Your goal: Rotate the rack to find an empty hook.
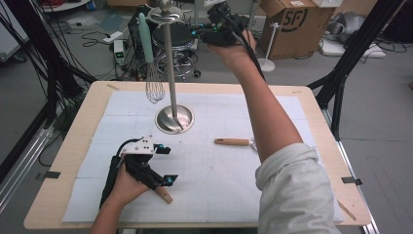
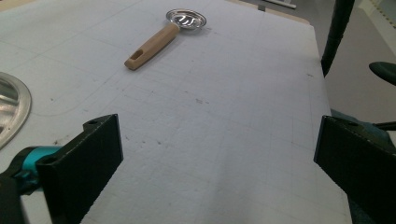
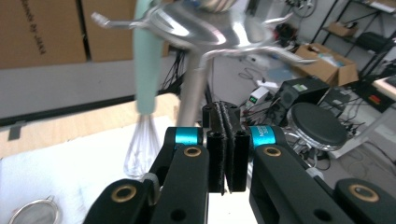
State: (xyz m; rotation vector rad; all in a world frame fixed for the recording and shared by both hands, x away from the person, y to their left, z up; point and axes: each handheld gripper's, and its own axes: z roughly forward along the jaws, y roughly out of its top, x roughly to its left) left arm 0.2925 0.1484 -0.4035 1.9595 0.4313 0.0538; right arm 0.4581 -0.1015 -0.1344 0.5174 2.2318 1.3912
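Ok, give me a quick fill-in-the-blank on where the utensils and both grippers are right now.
1. The whisk with the mint handle hangs from the metal ____.
2. The right gripper is raised near the stand's top with its jaws ____.
3. The left gripper sits low over the white mat with its jaws ____.
4. The spoon lying on the mat has a ____ handle.

Missing words: stand; shut; open; wooden

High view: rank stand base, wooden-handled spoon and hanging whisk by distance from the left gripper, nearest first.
From the left gripper:
1. Stand base, just up and right of it on the mat.
2. Wooden-handled spoon, to its right at mid-table.
3. Whisk, hanging at the far edge, left of the pole.
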